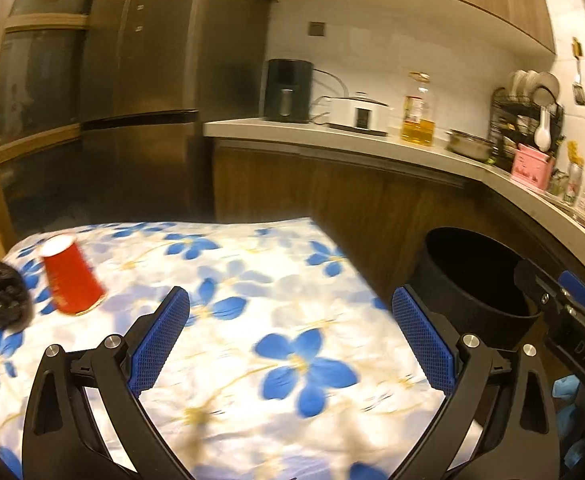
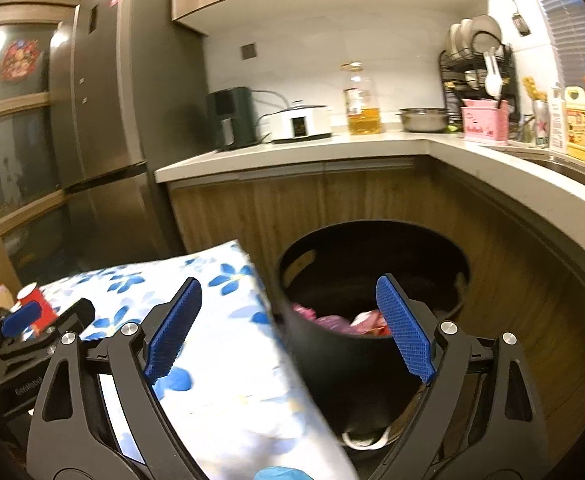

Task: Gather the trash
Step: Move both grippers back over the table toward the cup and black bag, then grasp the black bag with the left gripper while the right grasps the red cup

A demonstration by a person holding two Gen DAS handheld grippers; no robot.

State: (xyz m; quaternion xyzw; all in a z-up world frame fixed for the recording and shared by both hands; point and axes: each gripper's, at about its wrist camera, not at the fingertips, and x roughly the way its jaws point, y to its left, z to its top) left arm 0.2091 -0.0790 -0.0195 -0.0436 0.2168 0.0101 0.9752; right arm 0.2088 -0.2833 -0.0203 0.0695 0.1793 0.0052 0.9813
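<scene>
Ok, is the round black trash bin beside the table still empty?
No. In the right wrist view, the round black trash bin already holds pink and red wrappers at its bottom.

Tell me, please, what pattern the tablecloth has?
Blue flowers on white; the tablecloth shows best in the left wrist view.
</scene>
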